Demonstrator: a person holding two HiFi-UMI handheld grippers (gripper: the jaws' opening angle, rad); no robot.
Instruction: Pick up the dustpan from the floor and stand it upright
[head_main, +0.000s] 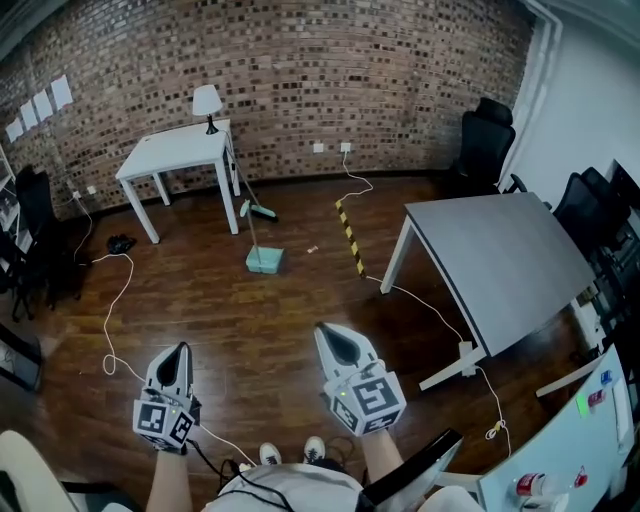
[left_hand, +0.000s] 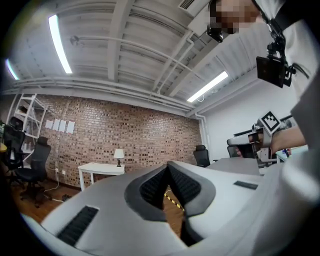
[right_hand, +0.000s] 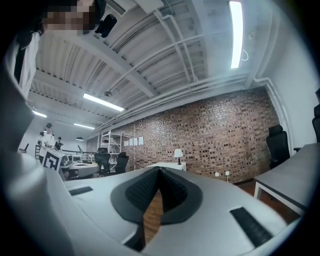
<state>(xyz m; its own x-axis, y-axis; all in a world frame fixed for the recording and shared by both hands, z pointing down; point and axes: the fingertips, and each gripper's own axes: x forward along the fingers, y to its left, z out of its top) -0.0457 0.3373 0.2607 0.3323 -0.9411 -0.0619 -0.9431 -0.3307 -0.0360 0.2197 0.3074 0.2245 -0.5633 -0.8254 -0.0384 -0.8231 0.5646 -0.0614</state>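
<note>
Wood floor (head_main: 260, 330), dustpan (head_main: 266, 262) (teal), striped tape (head_main: 350, 235), white table (head_main: 180, 150)

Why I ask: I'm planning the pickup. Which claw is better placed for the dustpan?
Right, narrowly: the right claw looks slightly nearer the dustpan than the left claw; both are shut, empty.

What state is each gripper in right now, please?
Left gripper: closed, holding nothing.
Right gripper: closed, holding nothing.
</note>
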